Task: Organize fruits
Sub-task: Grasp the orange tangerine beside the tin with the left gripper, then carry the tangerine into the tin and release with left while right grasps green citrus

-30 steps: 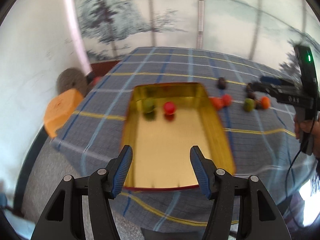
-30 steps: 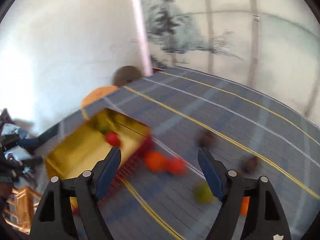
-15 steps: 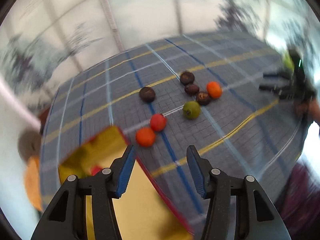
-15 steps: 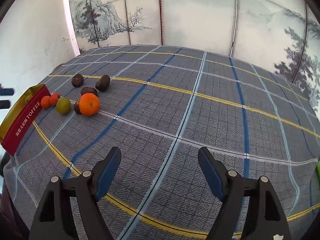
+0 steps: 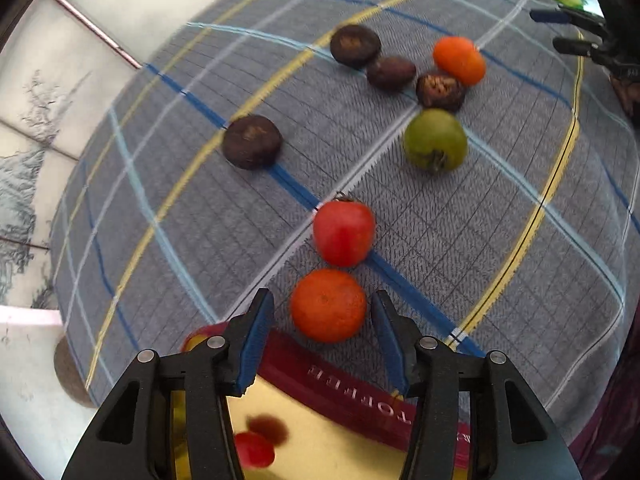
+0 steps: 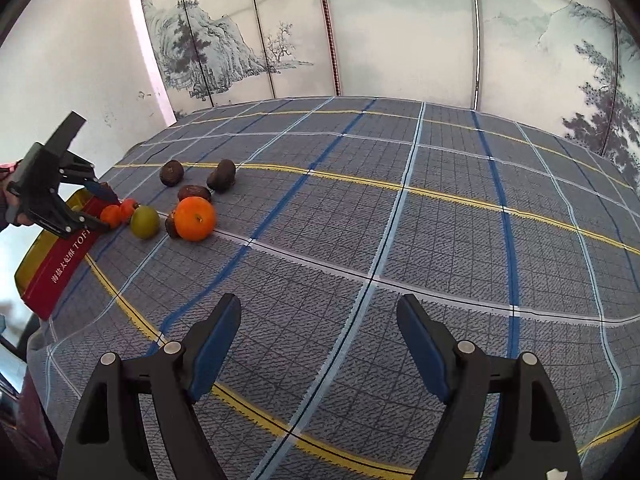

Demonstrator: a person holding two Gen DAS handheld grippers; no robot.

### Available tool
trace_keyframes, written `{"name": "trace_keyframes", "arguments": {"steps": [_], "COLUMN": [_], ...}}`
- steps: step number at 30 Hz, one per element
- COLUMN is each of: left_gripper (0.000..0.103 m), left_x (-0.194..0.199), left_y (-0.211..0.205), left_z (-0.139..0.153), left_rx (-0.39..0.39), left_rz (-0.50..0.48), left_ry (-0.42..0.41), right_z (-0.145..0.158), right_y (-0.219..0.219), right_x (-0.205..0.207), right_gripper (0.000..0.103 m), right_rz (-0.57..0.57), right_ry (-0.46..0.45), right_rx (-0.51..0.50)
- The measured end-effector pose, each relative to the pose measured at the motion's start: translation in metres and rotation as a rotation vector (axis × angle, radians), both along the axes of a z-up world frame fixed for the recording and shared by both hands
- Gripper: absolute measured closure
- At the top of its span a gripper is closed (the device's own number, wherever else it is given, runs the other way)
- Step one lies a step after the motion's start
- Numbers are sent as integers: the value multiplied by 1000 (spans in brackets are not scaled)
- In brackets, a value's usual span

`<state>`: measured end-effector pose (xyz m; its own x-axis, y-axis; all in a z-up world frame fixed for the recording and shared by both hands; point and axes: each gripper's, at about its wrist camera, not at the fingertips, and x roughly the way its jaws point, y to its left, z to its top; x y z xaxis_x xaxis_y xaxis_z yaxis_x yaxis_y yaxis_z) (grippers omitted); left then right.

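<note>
- Left gripper [image 5: 322, 316], having swung off the tin [image 5: 360, 376] within the last second, is now bracketing the small orange [image 5: 328, 305] just beside it, jaws wide.
- Right gripper [image 6: 319, 334] is hovering wide, empty, well apart.
- Judgement: next pick beginning; seven fruits remaining outside.

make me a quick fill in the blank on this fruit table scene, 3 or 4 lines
1. The open left gripper has a small ____ fruit between its fingers.
2. Just beyond that fruit lies a ____ one.
3. The word on the tin side reads ____.
4. The right gripper is open and holds ____.

Missing words: orange; red; TOFFEE; nothing
</note>
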<state>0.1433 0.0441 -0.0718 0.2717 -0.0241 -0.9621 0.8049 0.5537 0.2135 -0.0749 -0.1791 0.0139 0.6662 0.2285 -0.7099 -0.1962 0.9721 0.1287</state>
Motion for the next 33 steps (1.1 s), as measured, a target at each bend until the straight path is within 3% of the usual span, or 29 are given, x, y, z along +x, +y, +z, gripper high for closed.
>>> {"name": "trace_keyframes", "arguments": {"steps": [1,2,5,9,11,16,19,22,26,33], "left_gripper": [55,67,68,68,68,68,68,68,68,68], "left_x": [1,3,5,-19,-32,-87,-116,-138,-154,-163], "left_y": [0,1,7,19,30,34,20,11,10,27], "left_z": [1,2,4,22,38,71,83,91,99,97], "left_rx": [-13,-43,-83,-168,-222,-372,-462,-490,-510,-474], "left_rz": [-3,10,82,203,313,501,544,557,579,645], "left_ry": [-7,24,36,-35,-88,-172,-182,-196,-207,-234], "right_z": [0,-1,-2,-4,-4,0,10,19,19,26], "right_y": [1,1,6,9,11,27,48,68,87,99], "right_x": [0,1,3,4,4,6,10,18,40,47], "right_gripper": [24,24,24,22,22,22,22,22,24,24], "right_rz": [2,5,16,18,22,89,164,256,345,381], "right_ry": [3,7,20,27,26,10,-14,-43,-17,-35], "right_rx": [2,3,1,-15,-18,-11,4,9,-13,-9]}}
